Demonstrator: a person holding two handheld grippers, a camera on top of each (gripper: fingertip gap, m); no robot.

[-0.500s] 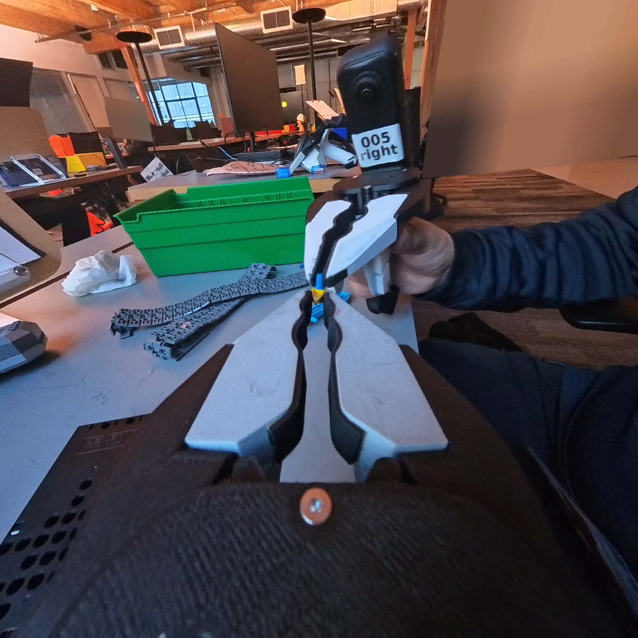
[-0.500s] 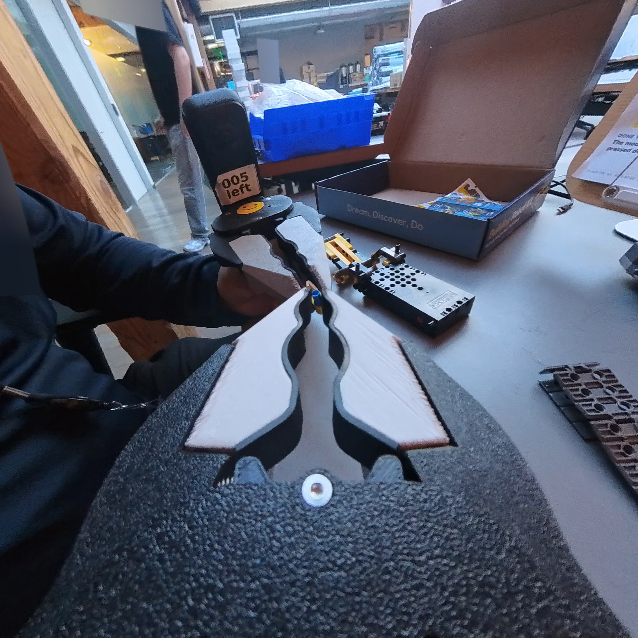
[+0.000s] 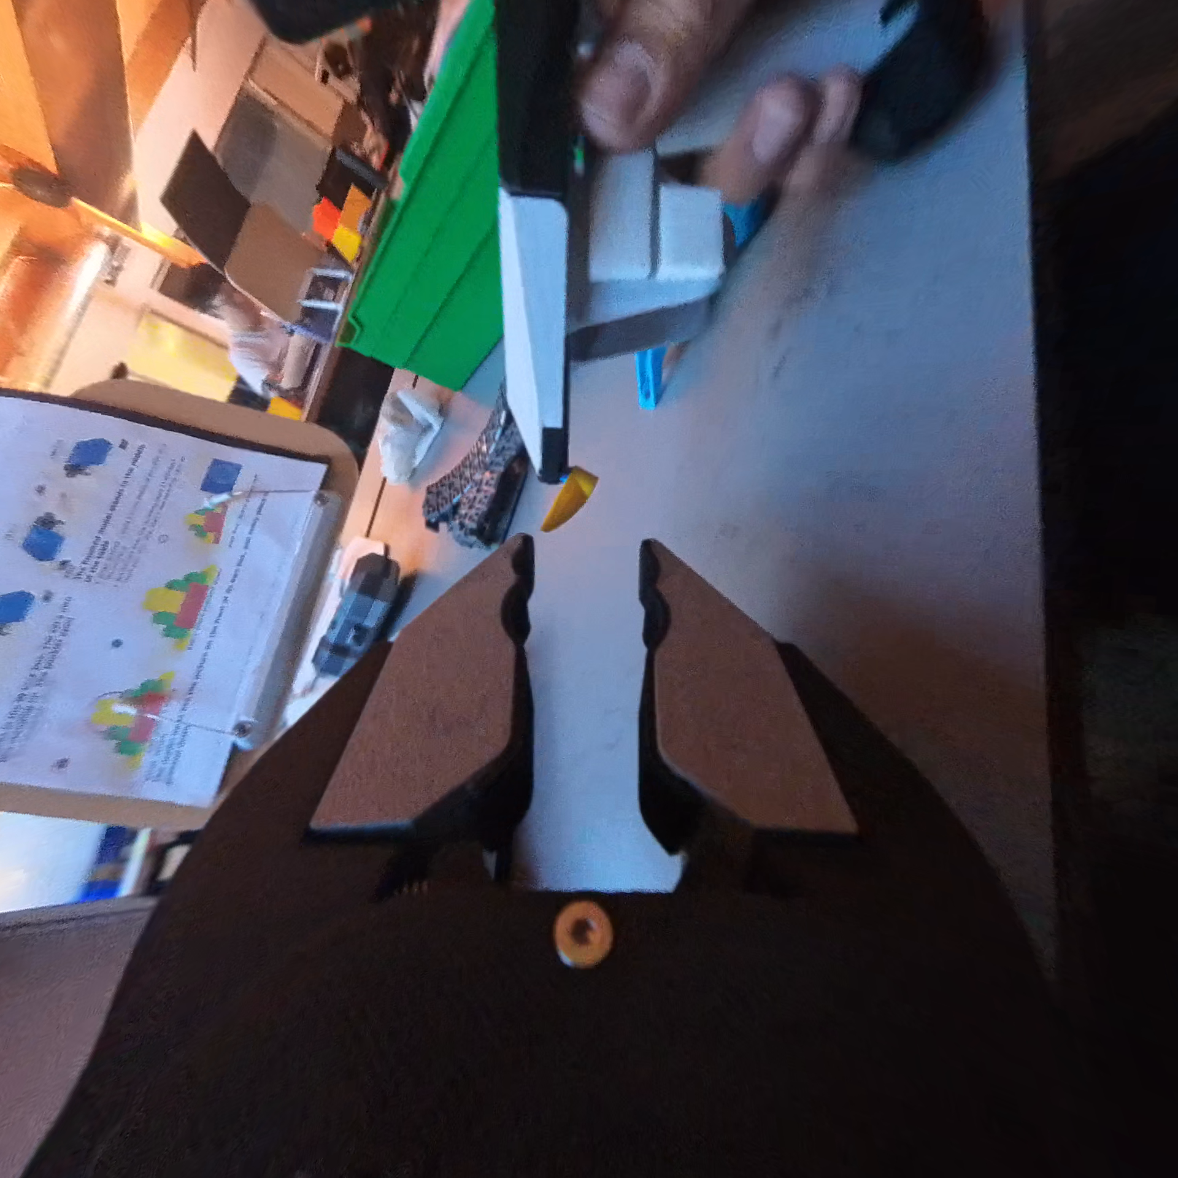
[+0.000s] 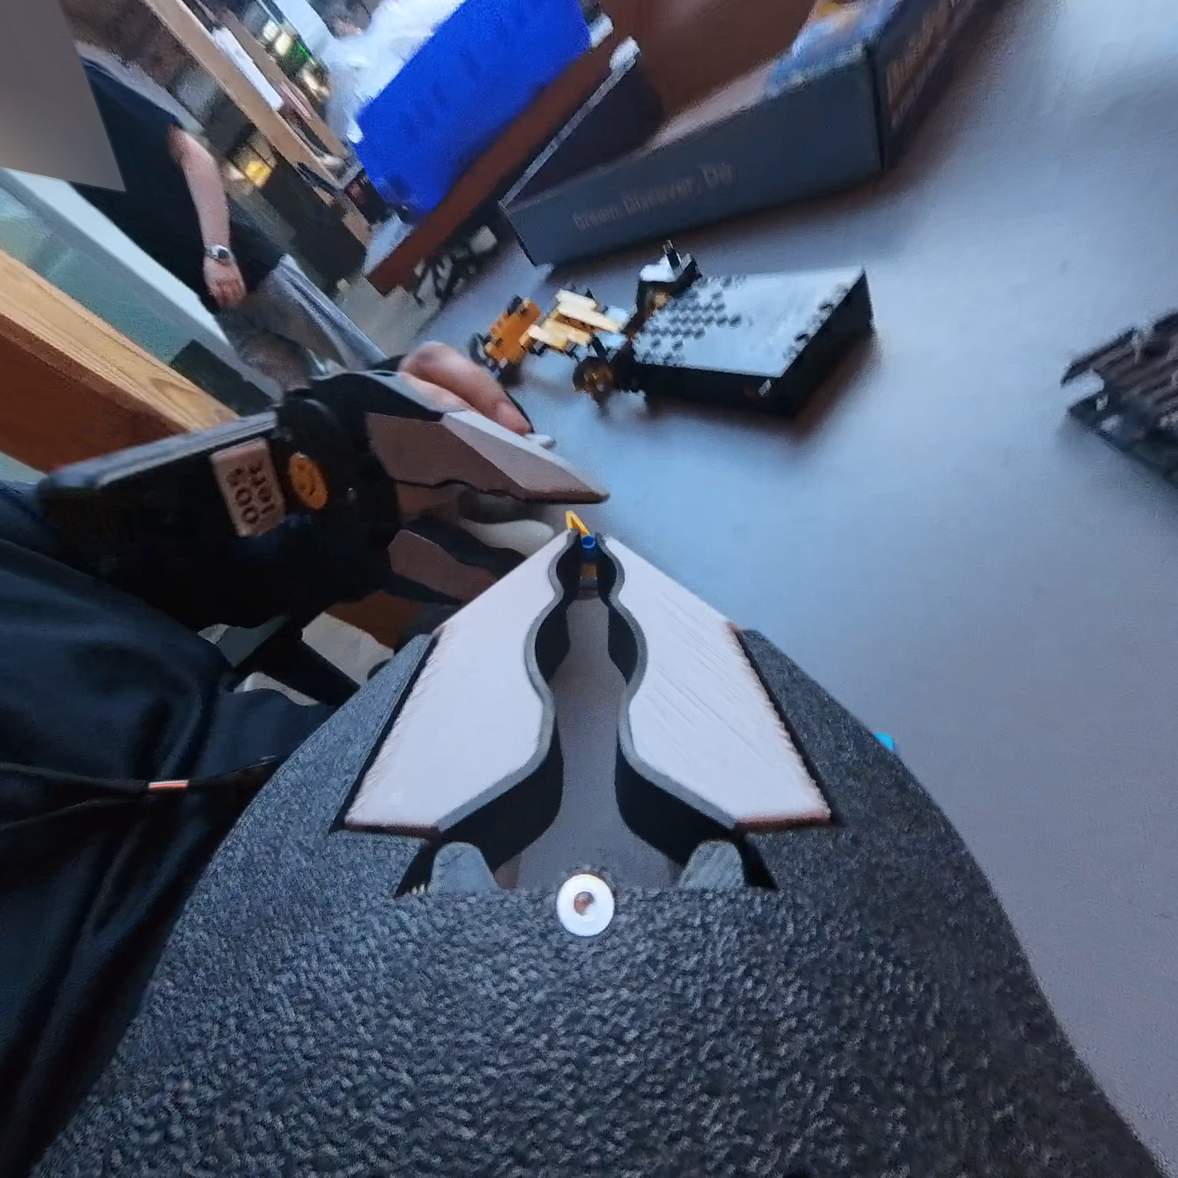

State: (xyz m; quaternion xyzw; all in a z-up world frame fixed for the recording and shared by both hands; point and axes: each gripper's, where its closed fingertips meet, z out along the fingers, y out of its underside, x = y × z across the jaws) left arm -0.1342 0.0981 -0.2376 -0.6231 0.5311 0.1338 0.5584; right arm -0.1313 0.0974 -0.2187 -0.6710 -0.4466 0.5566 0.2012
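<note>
Left wrist view: the left gripper point(image 3: 583, 551) has its fingers spread apart, empty, over the grey bench point(image 3: 860, 510). Just above them at frame centre, the right gripper point(image 3: 553, 475) pinches a small yellow curved piece point(image 3: 570, 497). Right wrist view shows its fingers point(image 4: 510, 669) clamped on that piece at centre, tips nearly touching.
</note>
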